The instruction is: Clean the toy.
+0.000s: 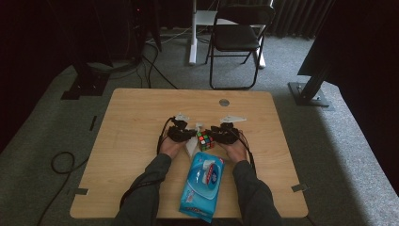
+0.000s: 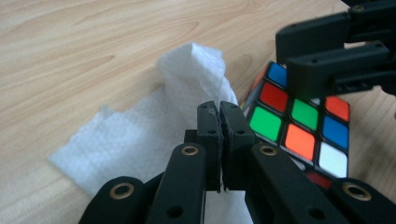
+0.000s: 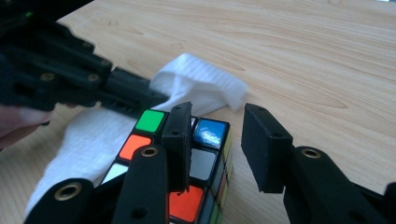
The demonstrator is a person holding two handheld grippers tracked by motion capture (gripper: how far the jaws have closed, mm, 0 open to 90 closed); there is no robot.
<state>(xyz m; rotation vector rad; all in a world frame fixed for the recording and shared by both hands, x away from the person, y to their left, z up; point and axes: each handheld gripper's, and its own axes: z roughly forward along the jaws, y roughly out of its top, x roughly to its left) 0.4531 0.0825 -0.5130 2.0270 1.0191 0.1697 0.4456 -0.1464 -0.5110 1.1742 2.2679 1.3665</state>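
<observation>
Two grippers meet over the cube [image 1: 205,140]: the left gripper [image 2: 219,109] pinches a white wipe [image 2: 140,135] just beside it, while the right gripper [image 3: 215,140] stands parted, one jaw on the cube's top, the other clear of its side.

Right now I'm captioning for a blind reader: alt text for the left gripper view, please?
The left gripper's black fingers pinch a fold of white paper tissue on a light wooden table. A multicoloured puzzle cube sits beside it, the right gripper above.
</observation>
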